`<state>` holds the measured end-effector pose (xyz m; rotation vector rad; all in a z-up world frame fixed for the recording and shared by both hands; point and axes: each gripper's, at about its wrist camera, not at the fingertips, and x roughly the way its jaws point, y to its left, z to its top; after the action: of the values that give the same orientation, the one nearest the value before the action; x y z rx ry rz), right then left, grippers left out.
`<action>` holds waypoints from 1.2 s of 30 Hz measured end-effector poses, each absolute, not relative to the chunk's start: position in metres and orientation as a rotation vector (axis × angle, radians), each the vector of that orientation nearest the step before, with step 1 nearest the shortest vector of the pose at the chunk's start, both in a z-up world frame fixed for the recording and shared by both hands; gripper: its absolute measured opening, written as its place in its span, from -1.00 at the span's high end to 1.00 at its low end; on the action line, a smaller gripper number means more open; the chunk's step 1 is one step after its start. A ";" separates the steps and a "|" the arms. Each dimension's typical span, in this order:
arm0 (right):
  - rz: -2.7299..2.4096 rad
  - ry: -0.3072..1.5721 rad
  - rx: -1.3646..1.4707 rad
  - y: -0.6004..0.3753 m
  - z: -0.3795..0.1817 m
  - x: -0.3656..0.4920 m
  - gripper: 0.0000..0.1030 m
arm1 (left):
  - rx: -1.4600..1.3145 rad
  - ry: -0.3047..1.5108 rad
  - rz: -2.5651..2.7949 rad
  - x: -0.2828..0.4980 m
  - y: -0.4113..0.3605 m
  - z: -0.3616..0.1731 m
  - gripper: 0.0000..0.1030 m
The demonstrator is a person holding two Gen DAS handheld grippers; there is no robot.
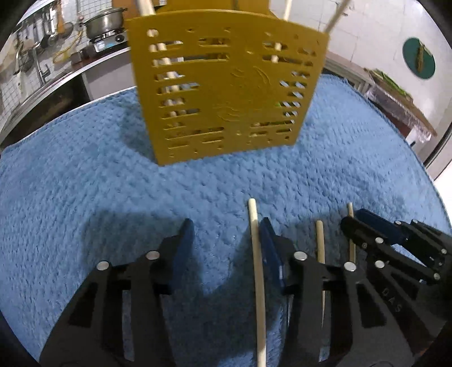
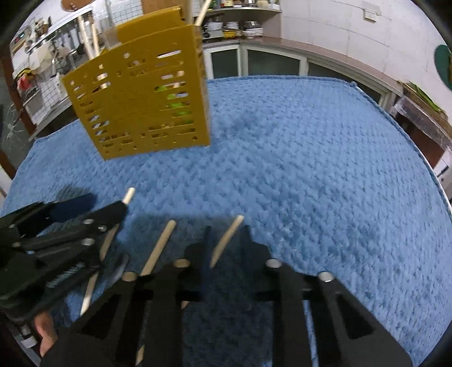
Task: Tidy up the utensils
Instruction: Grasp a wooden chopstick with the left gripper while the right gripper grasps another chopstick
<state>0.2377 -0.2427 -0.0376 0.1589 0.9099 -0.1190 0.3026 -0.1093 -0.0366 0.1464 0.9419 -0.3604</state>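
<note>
We see both grippers low over a blue towel [image 1: 84,158] that covers the counter.

Left gripper [image 1: 226,225]: its fingers [image 1: 185,240] stand spread apart with bare towel between them, gripping nothing. A wooden chopstick [image 1: 258,271] lies on the towel just beside the inner face of the right-hand finger, running from 6 o'clock toward 12 o'clock in the left wrist view. A second chopstick [image 1: 320,245] lies just outside that finger, at about 5 o'clock.

Right gripper [image 2: 226,234]: its fingers [image 2: 247,240] are parted, and a third chopstick [image 2: 226,240] lies in the gap between them, tip pointing toward 1 o'clock. We cannot tell whether either finger touches it. In the left wrist view this gripper [image 1: 353,223] appears at 4 o'clock with the same thin chopstick passing at its tips. In the right wrist view the left gripper [image 2: 93,206] sits at 9 o'clock, and the other two chopsticks lie between the two tools.

Yellow utensil holder [image 1: 226,84]: it stands upright on the towel at 12 o'clock in the left wrist view and at 11 o'clock in the right wrist view [image 2: 141,93], well apart from both grippers. Its slotted wall shows several chopsticks already standing inside, their ends projecting above the rim. A green item shows through the slots on one side; we cannot identify it.

A steel pot [image 1: 106,21] sits on a stove at 11 o'clock, beyond the counter.
</note>
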 end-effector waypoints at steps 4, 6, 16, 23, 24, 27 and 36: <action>-0.097 0.910 0.151 -0.243 -0.037 0.240 0.80 | 0.159 0.952 -0.367 0.304 -0.116 -0.038 0.38; -0.082 0.913 0.155 -0.245 -0.036 0.242 0.84 | 0.156 0.961 -0.367 0.307 -0.118 -0.037 0.53; -0.034 0.932 0.160 -0.254 -0.036 0.248 0.86 | 0.120 0.971 -0.368 0.314 -0.117 -0.033 0.93; -0.015 0.919 0.179 -0.260 -0.033 0.248 0.87 | 0.078 0.961 -0.361 0.314 -0.100 -0.027 1.00; -0.013 0.917 0.183 -0.261 -0.033 0.247 0.87 | 0.074 0.958 -0.360 0.314 -0.098 -0.026 1.00; -0.002 0.910 0.203 -0.265 -0.032 0.247 0.88 | 0.062 0.955 -0.356 0.314 -0.090 -0.024 1.00; 0.015 0.919 0.185 -0.267 -0.031 0.247 0.88 | 0.089 0.994 -0.332 0.309 -0.095 -0.023 0.89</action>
<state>0.2470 -0.2674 -0.0312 0.1846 0.9188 0.0155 0.3092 -0.0950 -0.0228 0.0887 0.9942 -0.3321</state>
